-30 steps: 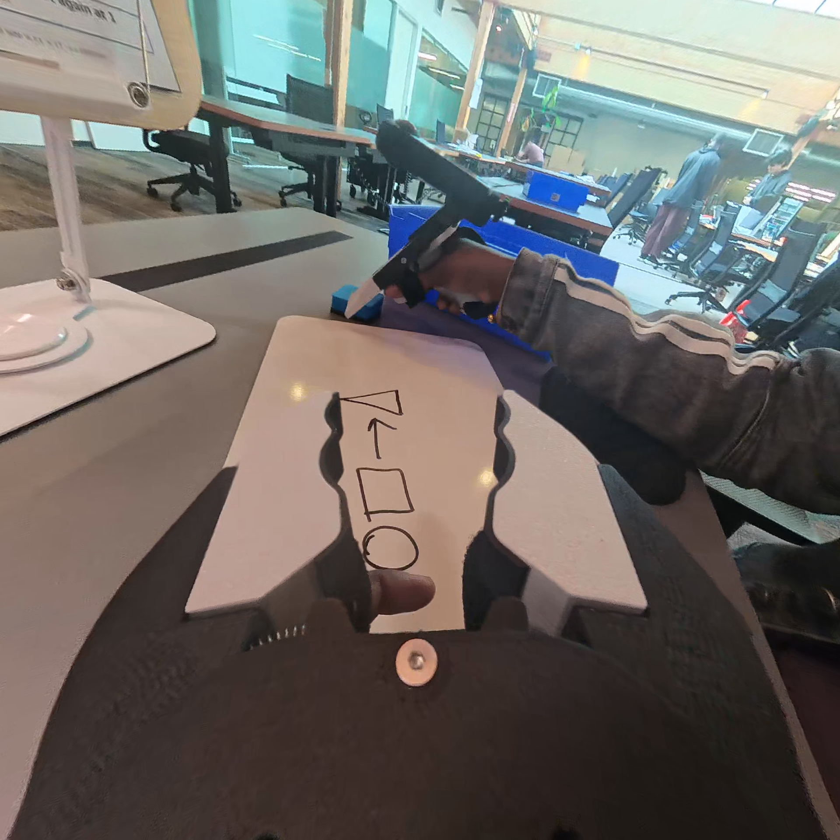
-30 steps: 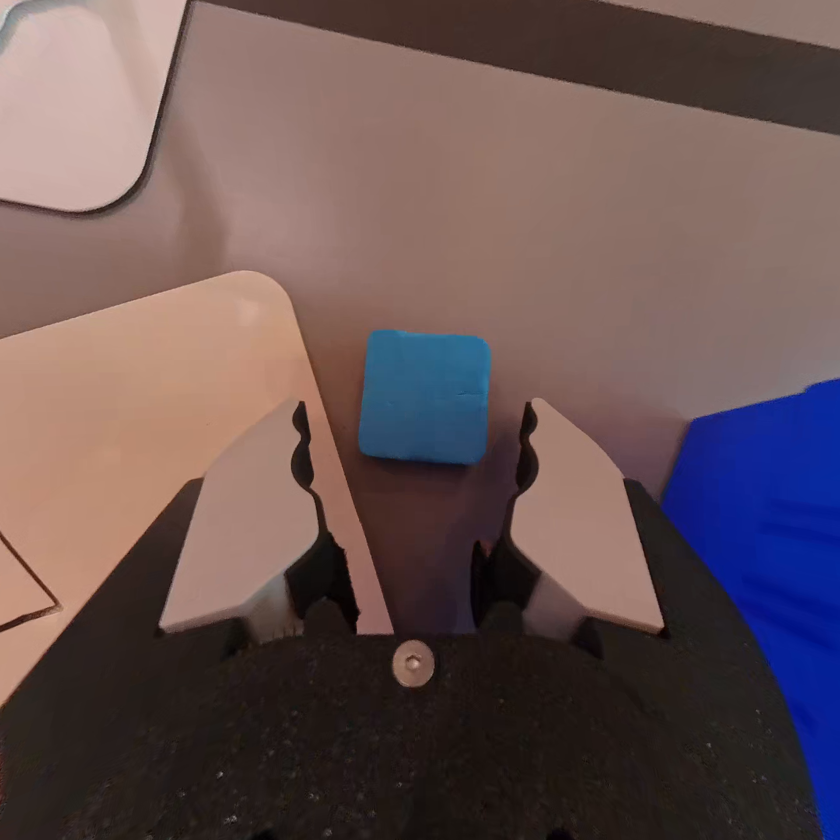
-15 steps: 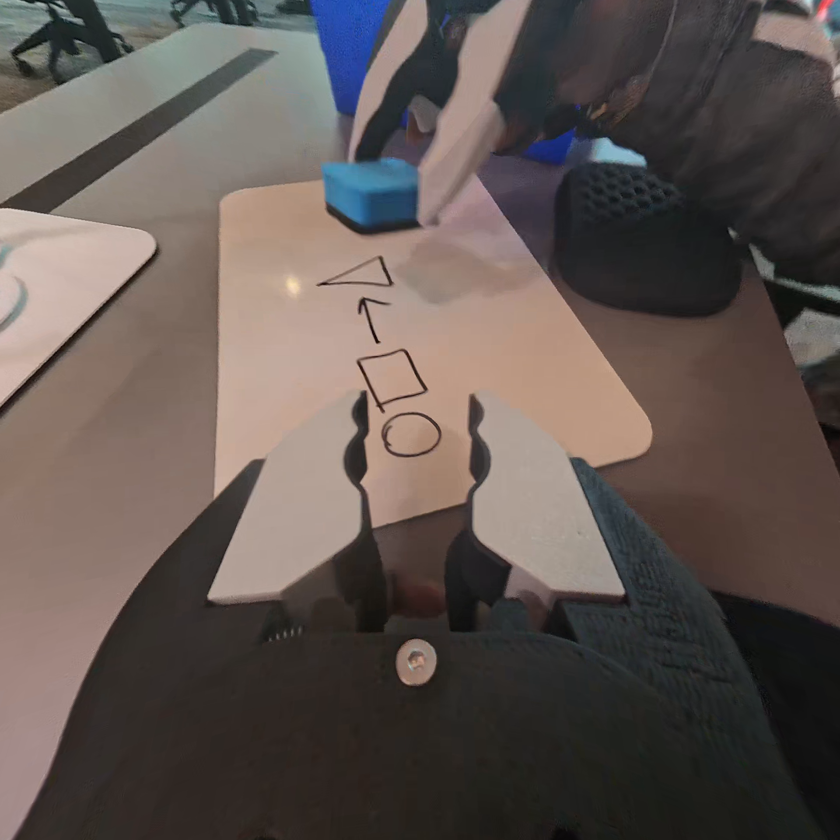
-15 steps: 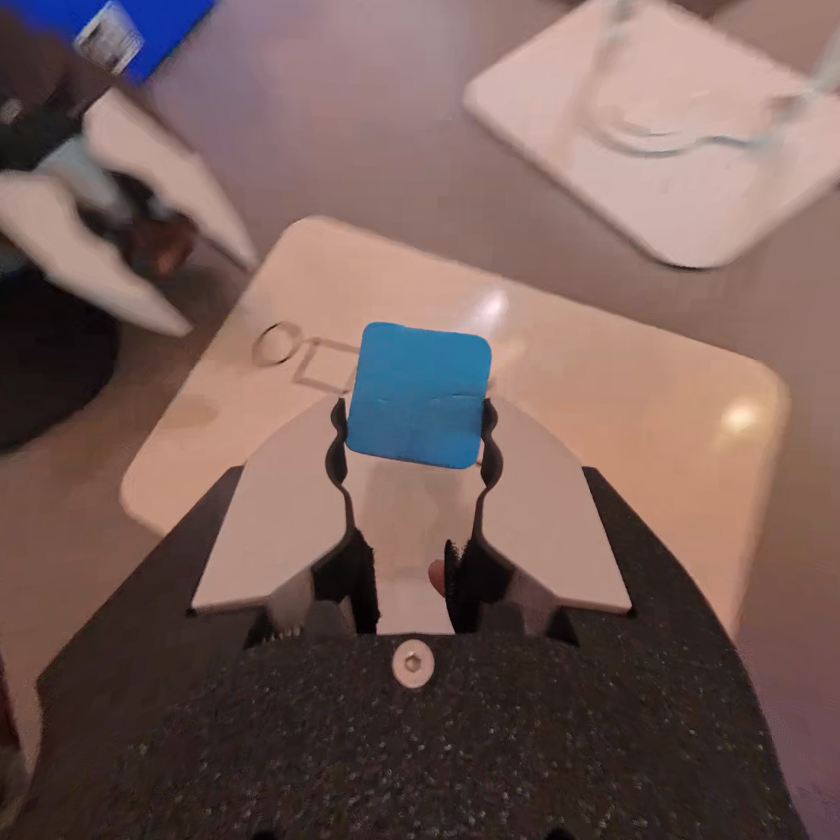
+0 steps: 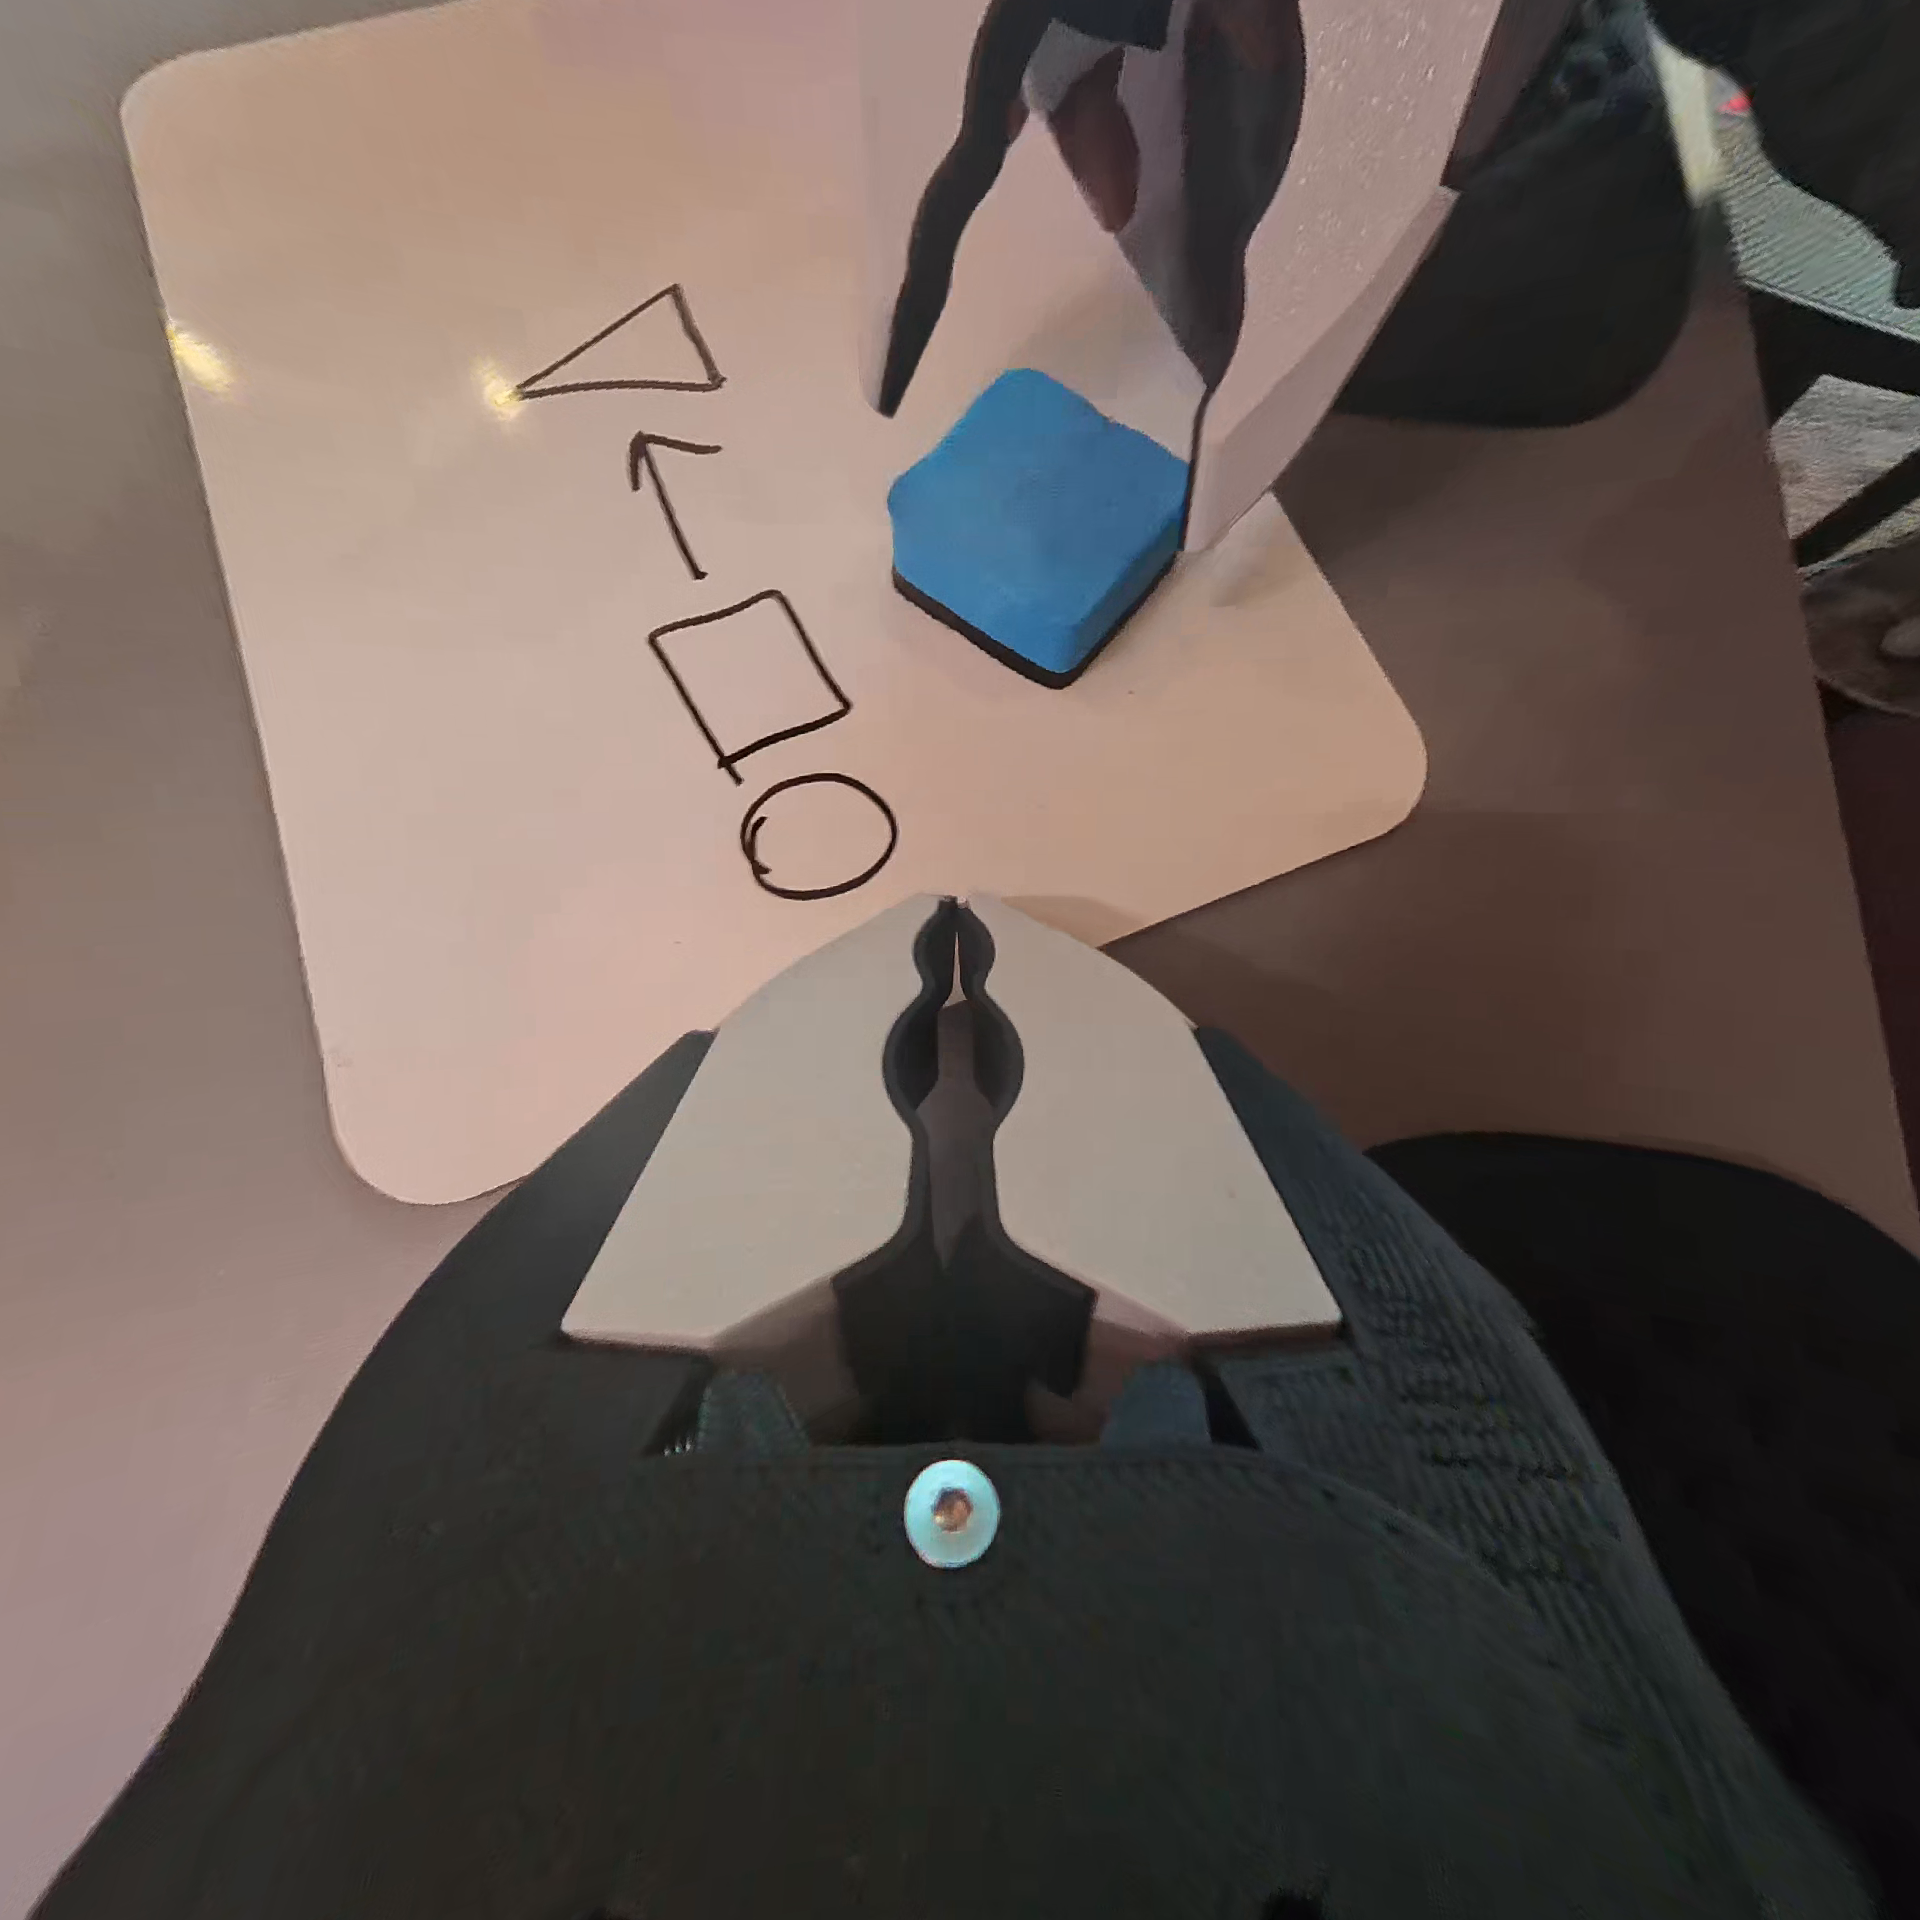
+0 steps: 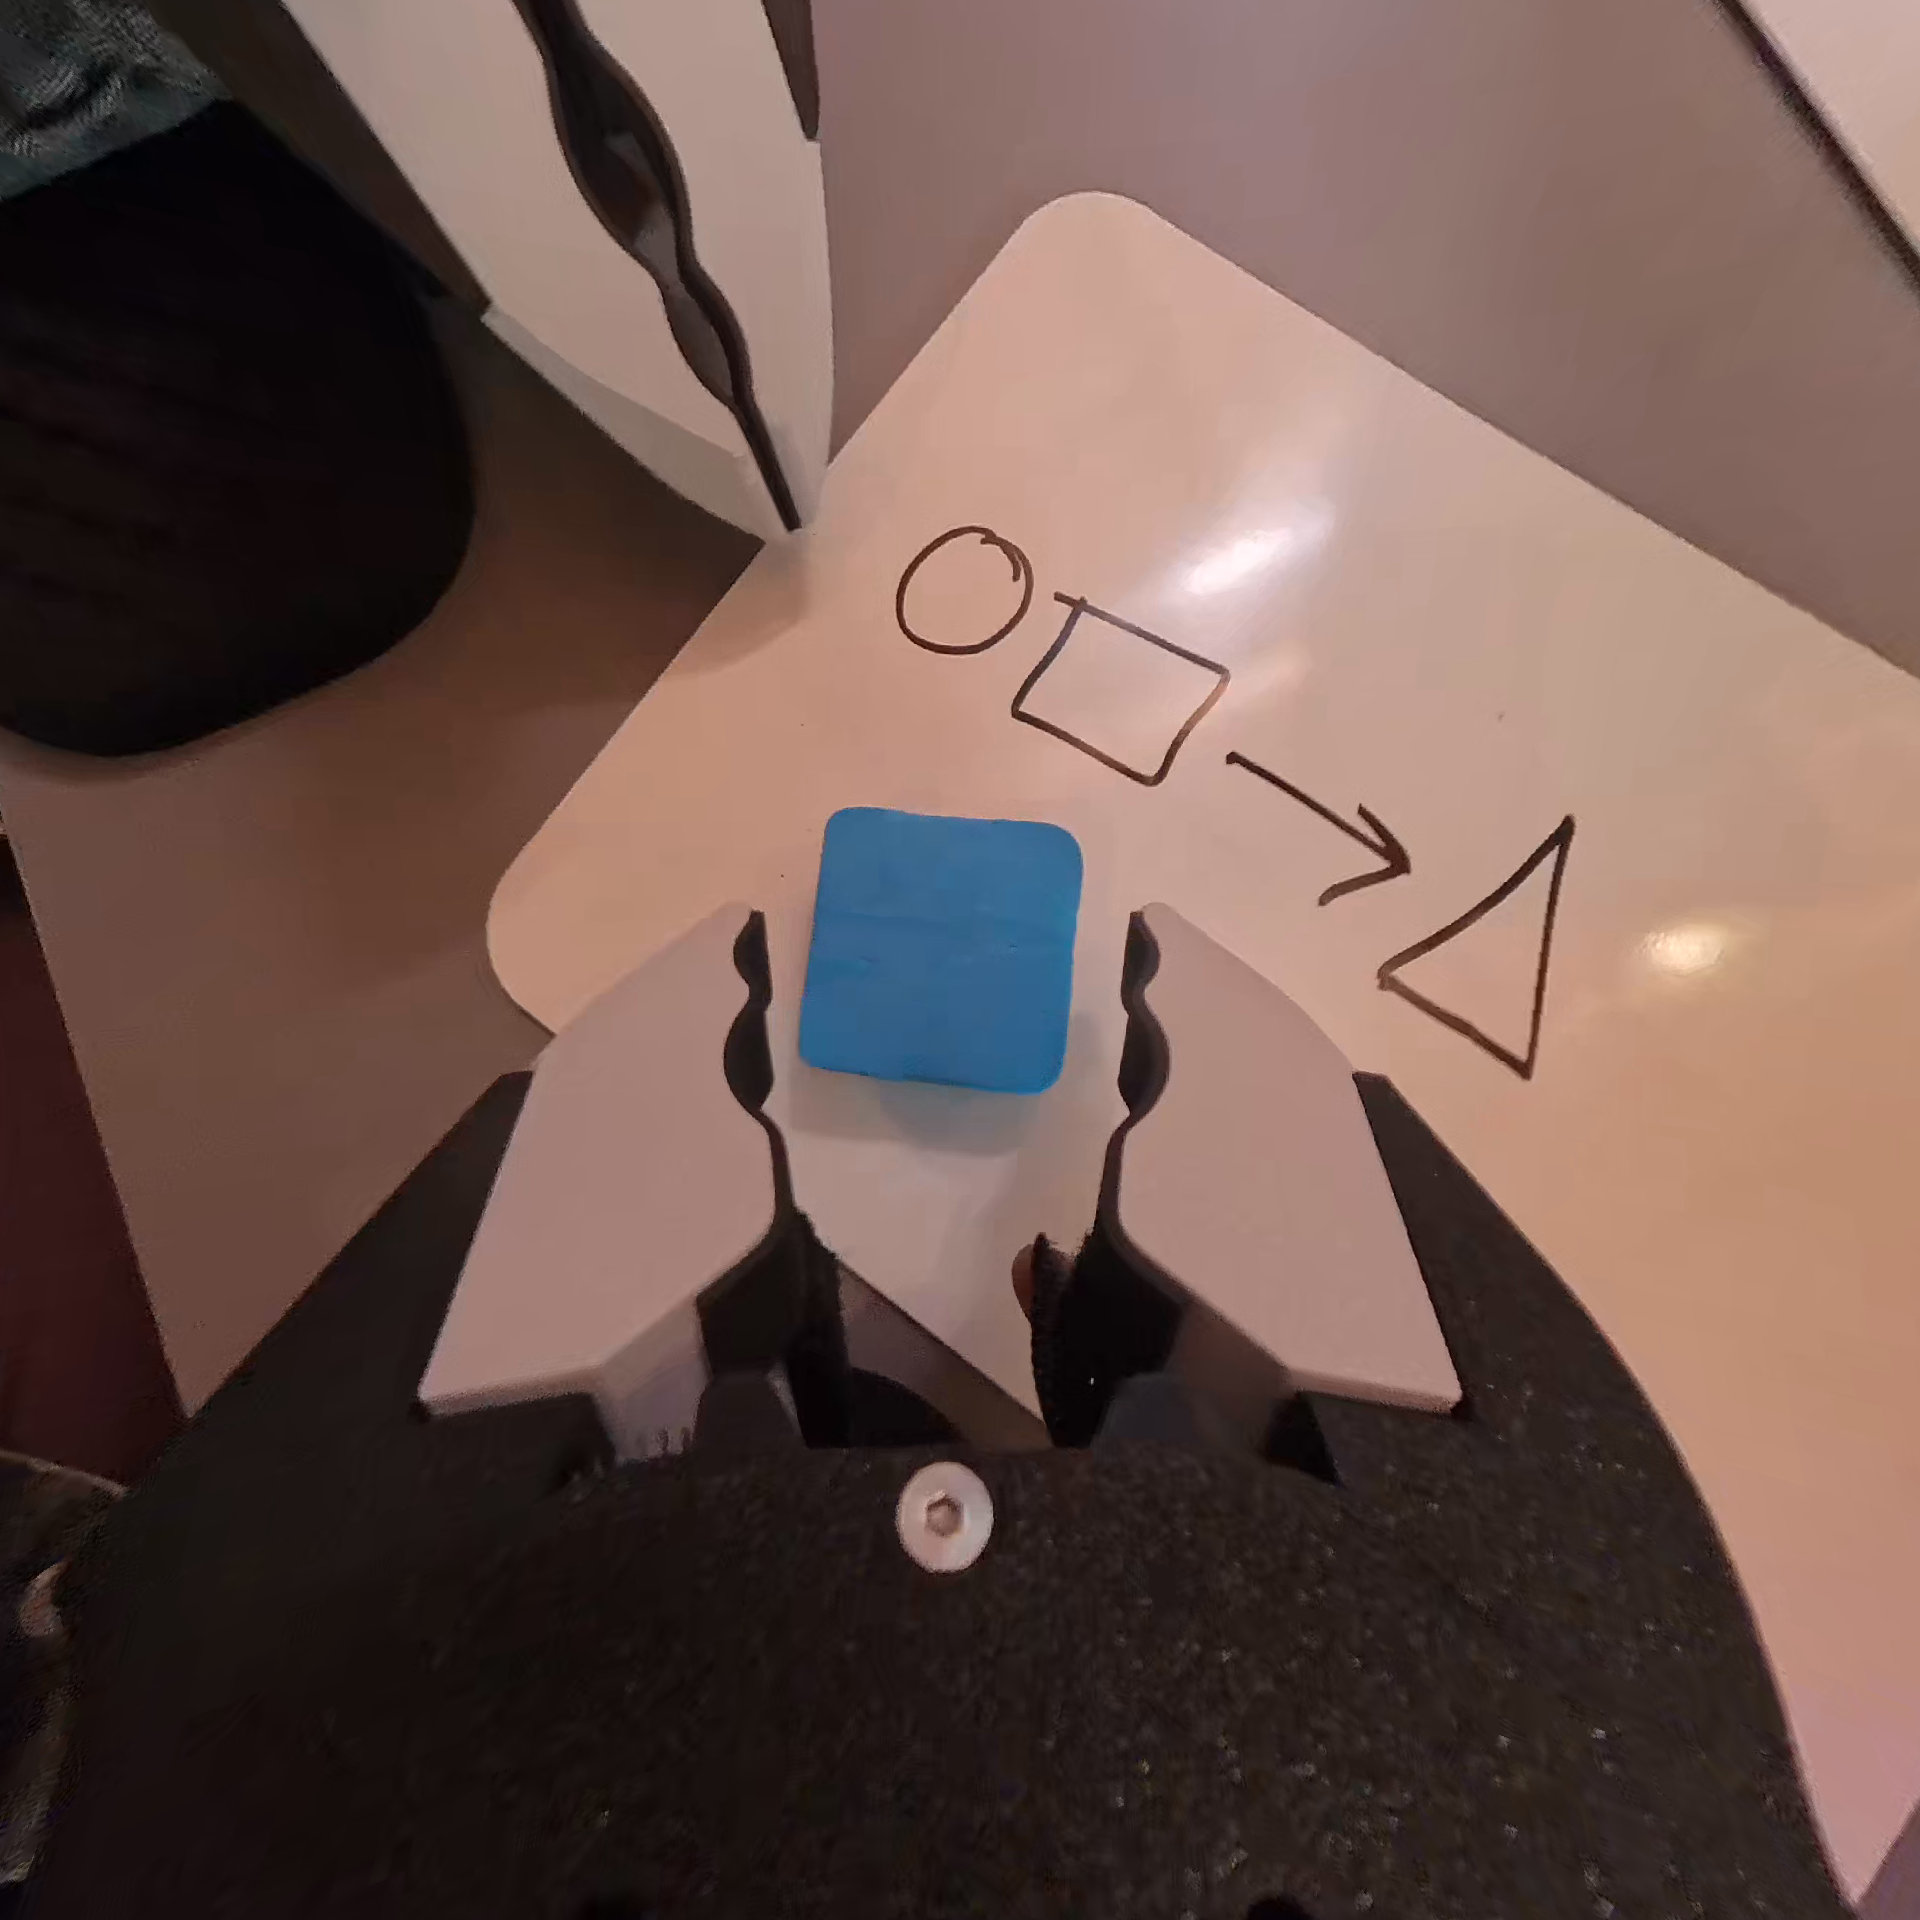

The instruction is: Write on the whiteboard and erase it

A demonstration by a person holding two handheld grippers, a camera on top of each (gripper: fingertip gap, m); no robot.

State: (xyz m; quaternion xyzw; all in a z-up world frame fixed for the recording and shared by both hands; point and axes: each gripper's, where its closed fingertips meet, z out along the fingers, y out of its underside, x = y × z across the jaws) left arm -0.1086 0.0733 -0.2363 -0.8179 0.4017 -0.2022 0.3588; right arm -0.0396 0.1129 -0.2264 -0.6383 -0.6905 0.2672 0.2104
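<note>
The right tool hung over the blue eraser with its fingers spread apart, one on each side of the block and a clear gap on both flanks, so it gripped nothing. The eraser sat flat on the whiteboard, dark felt side down, near the board's corner and just beside the drawn square. From the left wrist view the same eraser lay under the right tool's tips, one finger close against its edge.

The left tool had its fingers pressed together, empty, its tip at the near edge of the whiteboard just below the circle; it looked placed to pin the board against the table.

The marks ran in a line: circle, square, arrow, triangle, all untouched.

To erase well, the right tool would probably need to close squarely on the eraser's foam sides, low enough to keep the felt flat, then sweep along the row of marks with steady downward pressure. The left tool should hold the board firmly, since a loose board would likely slide with the stroke.
</note>
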